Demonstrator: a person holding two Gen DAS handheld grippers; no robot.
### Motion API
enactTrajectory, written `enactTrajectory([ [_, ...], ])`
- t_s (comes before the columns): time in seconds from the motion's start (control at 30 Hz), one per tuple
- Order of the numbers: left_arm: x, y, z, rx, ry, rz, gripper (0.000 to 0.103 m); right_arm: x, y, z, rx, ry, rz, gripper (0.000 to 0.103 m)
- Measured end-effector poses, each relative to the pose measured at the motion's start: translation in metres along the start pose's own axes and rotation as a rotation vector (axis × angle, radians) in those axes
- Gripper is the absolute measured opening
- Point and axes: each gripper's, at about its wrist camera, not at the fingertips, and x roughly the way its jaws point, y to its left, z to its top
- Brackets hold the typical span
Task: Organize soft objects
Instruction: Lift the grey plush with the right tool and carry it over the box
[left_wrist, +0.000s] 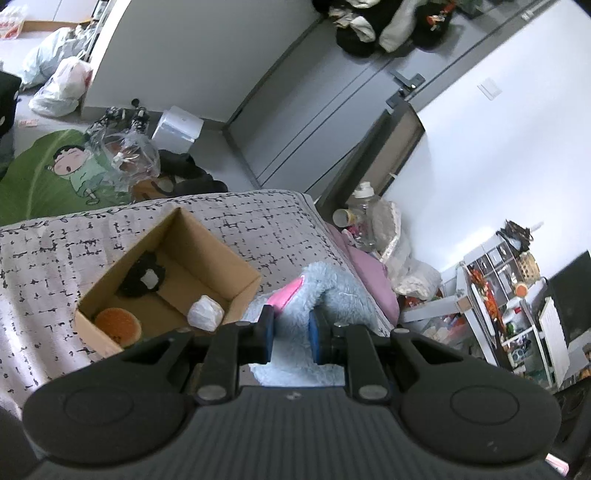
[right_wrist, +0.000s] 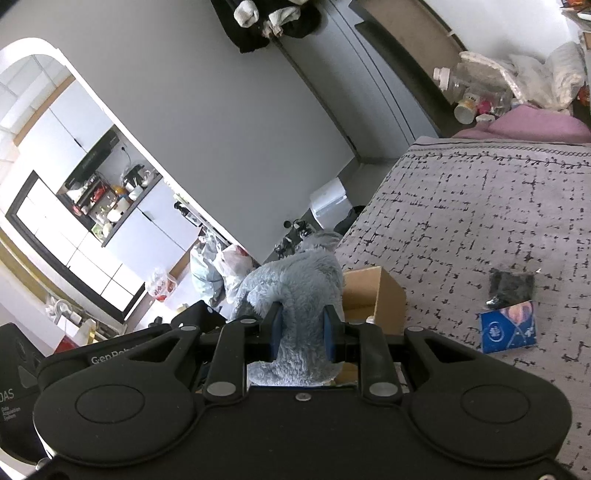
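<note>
A fluffy light-blue plush toy (left_wrist: 328, 291) with a pink part is held by both grippers above the bed. My left gripper (left_wrist: 291, 332) is shut on one end of it. My right gripper (right_wrist: 302, 332) is shut on the other end of the plush toy (right_wrist: 295, 284). An open cardboard box (left_wrist: 221, 258) sits on the patterned bedspread (left_wrist: 55, 266), left of the left gripper. In it lie a black soft item (left_wrist: 142, 277), an orange round cushion (left_wrist: 118, 323) and a white wrapped bundle (left_wrist: 205, 314). The box (right_wrist: 384, 295) shows just behind the plush in the right wrist view.
A black packet (right_wrist: 511, 284) and a blue tissue pack (right_wrist: 508, 328) lie on the bedspread (right_wrist: 480, 206) right of the box. A pink pillow (left_wrist: 373, 273) lies at the bed's far edge. Bags, a green cartoon cushion (left_wrist: 55, 177) and clutter cover the floor beyond.
</note>
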Motion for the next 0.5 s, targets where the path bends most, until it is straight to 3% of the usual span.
enactTrajectory([
  [0.5, 0.038, 0.056, 0.021, -0.082, 0.043, 0.048, 0.018, 0.069, 0.012, -0.008, -0.026, 0.091, -0.054, 0.023],
])
